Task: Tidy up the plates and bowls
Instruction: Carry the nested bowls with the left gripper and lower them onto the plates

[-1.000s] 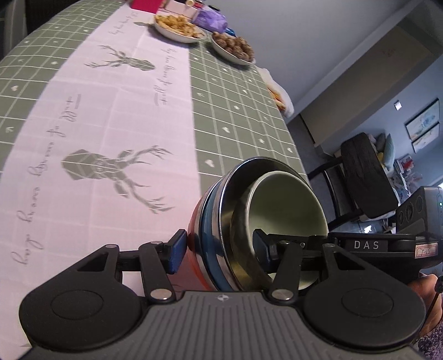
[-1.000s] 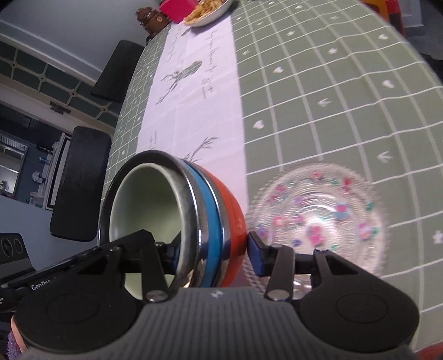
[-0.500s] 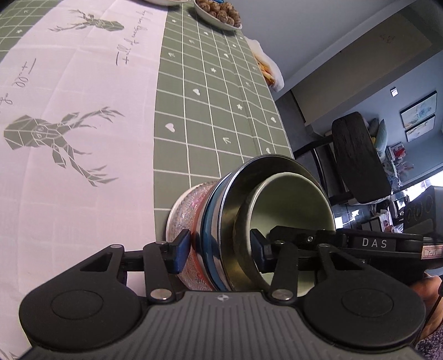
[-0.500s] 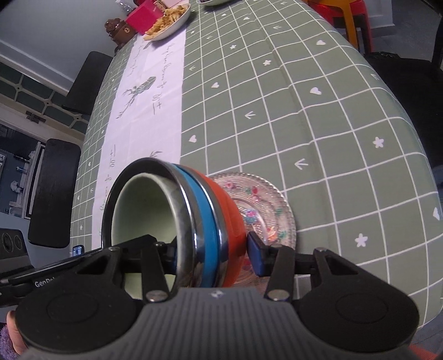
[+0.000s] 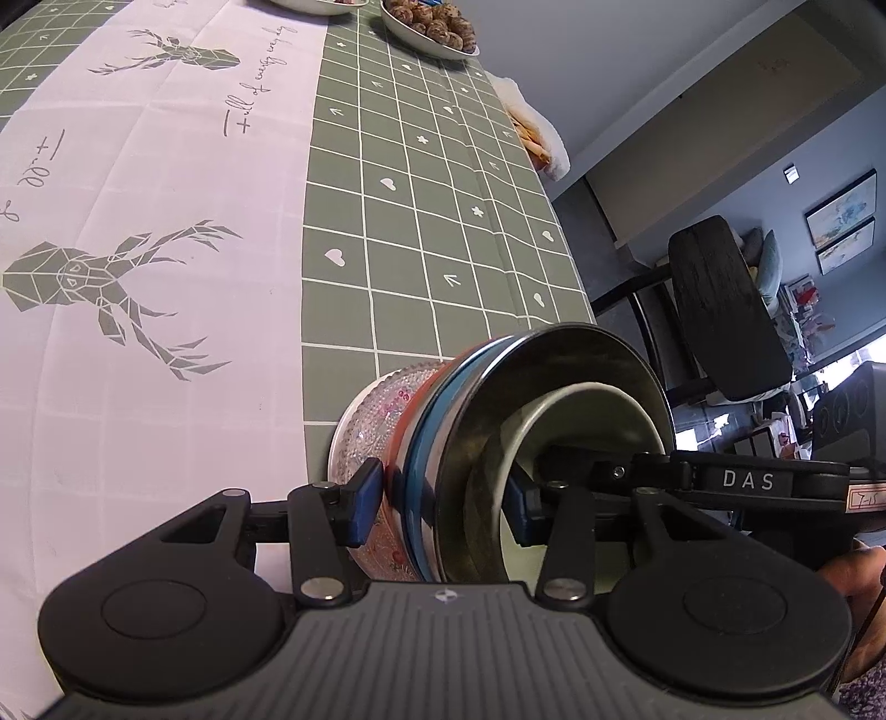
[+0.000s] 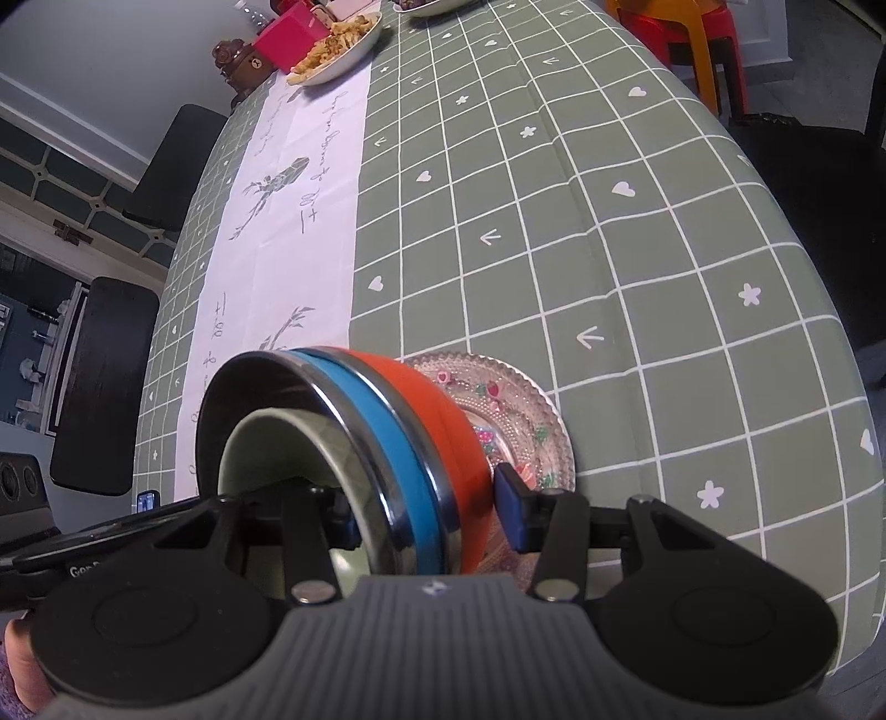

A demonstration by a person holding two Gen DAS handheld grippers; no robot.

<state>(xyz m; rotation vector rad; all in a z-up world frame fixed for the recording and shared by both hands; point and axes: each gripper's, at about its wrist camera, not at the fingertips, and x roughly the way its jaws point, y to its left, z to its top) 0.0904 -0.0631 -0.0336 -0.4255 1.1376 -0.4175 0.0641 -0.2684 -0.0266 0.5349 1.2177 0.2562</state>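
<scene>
A nested stack of bowls (image 5: pixel 437 421) has an orange one outermost, then blue, then steel, with a pale green bowl (image 5: pixel 581 410) inside. Its orange base meets a patterned glass plate (image 5: pixel 365 421) on the green checked tablecloth. My left gripper (image 5: pixel 443 504) is shut on the stack's wall, one pad outside by the plate's rim, the other inside the green bowl. From the opposite side my right gripper (image 6: pixel 426 520) is shut on the same stack (image 6: pixel 387 421). One of its pads is on the orange bowl, the other inside the green bowl (image 6: pixel 260 443), over the glass plate (image 6: pixel 515 410).
A white runner with deer prints (image 5: pixel 111 277) runs down the table. At the far end stand a dish of round snacks (image 5: pixel 432 27), a plate of fries (image 6: pixel 338 44) and a pink box (image 6: pixel 288 33). Black chairs (image 5: pixel 720 310) (image 6: pixel 99 382) and an orange stool (image 6: pixel 681 27) flank the table edges.
Both grippers carried the bowl stack off the white runner onto the green cloth and down onto the glass plate. The left gripper's outer pad closed in against the stack.
</scene>
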